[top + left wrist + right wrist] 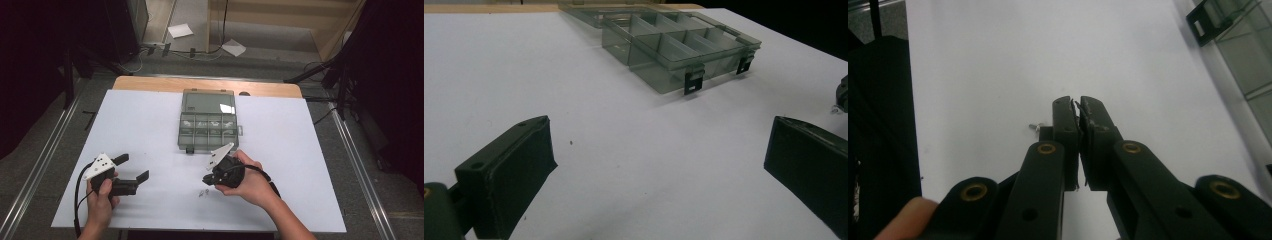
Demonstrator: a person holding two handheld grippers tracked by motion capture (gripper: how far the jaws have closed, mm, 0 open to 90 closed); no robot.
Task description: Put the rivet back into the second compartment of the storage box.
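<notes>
My right claw (206, 179) is pressed together just above the loose screws (202, 192) near the table's (145, 125) front edge. I can't tell if it has one pinched. The open box (210, 145) lies just beyond, toward the far edge. My left claw (134, 167) gapes empty, farther off.

High view overhead facing forward, claw views low, perhaps sharing organizer box (679, 52)

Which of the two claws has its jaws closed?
The right claw, above the small screws: its jaws meet. The left claw stands wide open.
</notes>
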